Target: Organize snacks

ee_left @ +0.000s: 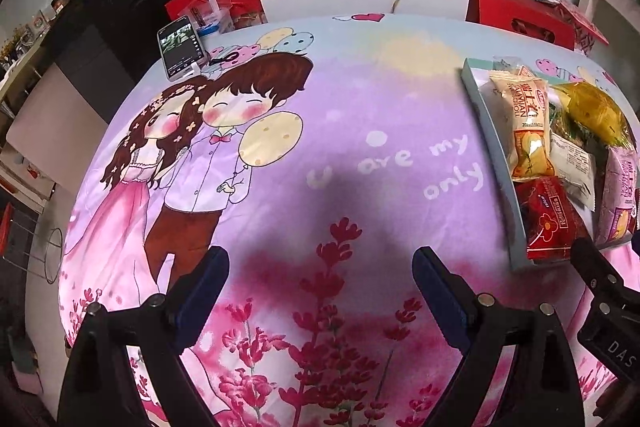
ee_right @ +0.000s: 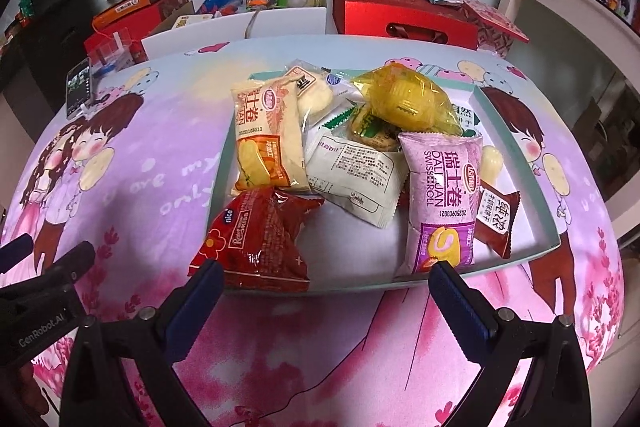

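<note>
With the snacks [ee_right: 352,163] heaped in the tray [ee_right: 516,131], a red pack [ee_right: 256,239] overhanging its near-left rim, both grippers [ee_left: 320,291] [ee_right: 324,299] hover spread and empty, fitting either sorting's outset or finish.

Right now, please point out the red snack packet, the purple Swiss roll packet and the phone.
red snack packet [ee_right: 256,239], right wrist view, middle of wrapper
purple Swiss roll packet [ee_right: 444,195], right wrist view, printed front
phone [ee_left: 182,47], left wrist view, screen
</note>
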